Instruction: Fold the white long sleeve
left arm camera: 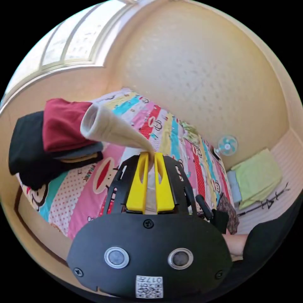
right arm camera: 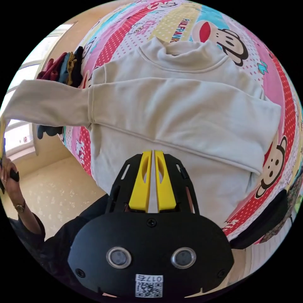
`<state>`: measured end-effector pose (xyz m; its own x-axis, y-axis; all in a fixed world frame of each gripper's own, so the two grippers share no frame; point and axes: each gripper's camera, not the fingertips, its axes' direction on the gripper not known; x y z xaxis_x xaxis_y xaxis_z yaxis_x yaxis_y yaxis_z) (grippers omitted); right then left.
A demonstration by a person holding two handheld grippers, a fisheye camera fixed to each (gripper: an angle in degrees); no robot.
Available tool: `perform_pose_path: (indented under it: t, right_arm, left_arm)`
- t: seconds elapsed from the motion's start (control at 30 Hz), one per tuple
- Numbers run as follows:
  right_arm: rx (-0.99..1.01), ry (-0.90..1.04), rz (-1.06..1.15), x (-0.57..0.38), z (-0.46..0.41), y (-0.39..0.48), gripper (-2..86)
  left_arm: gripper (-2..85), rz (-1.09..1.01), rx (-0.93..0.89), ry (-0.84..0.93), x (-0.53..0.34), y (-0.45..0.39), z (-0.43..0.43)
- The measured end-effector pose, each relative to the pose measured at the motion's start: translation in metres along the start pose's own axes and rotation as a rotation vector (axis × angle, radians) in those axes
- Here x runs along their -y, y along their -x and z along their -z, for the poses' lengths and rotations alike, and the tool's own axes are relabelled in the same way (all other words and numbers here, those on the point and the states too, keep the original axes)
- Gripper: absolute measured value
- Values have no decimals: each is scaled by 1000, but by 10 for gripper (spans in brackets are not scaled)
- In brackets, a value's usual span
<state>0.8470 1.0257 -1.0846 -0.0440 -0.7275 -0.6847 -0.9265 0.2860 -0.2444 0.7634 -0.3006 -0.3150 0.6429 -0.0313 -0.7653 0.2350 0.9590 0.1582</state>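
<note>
In the right gripper view the white long sleeve shirt point(right arm camera: 176, 113) lies flat on the colourful bed sheet point(right arm camera: 277, 79), collar away from me. One sleeve point(right arm camera: 205, 126) is folded across the chest. The other sleeve point(right arm camera: 47, 102) is stretched out sideways off the bed edge toward a person's hand point(right arm camera: 9, 176). My right gripper point(right arm camera: 153, 153) hovers at the shirt's lower body, jaws together with no cloth visibly pinched. In the left gripper view my left gripper point(left arm camera: 151, 154) is shut on that stretched sleeve point(left arm camera: 110, 127) and holds it in the air, its cuff end hanging open.
A pile of folded dark and maroon clothes point(left arm camera: 47, 139) sits on the bed's far end. A small fan point(left arm camera: 228, 145) and a green cloth point(left arm camera: 257, 176) lie on the floor by the wall. The person's dark sleeve point(left arm camera: 268, 236) is close beside the left gripper.
</note>
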Motion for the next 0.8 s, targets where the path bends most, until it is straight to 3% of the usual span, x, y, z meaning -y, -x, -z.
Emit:
perform_pose_path:
  t: [0.13, 0.2, 0.3, 0.33, 0.47, 0.57, 0.7, 0.8]
  right_arm:
    - [-135, 44, 15, -59, 3, -31, 19]
    - [-165, 78, -18, -86, 0, -57, 20]
    - [-144, 120, -126, -129, 2, -109, 26]
    - [-85, 96, -169, -145, 11, -129, 33]
    - [64, -5, -316, -188, 47, -184, 75]
    - [177, -71, -349, -215, 67, -208, 112]
    - [289, 15, -278, -235, 52, -209, 131]
    - [291, 105, -215, -247, 30, -196, 131]
  left_arm:
    - [42, -246, -95, 149, -38, -98, -88]
    - [53, -317, -78, 314, -85, -145, -164]
    - [60, -223, -47, 666, -147, -161, -245]
    - [62, -215, -54, 701, -158, -159, -250]
    - [86, -140, 47, 675, -193, -98, -204]
    - [125, 70, 149, 634, -208, -14, -142]
    - [156, 352, 216, 720, -265, 77, -94]
    - [161, 341, 203, 810, -301, 86, -98]
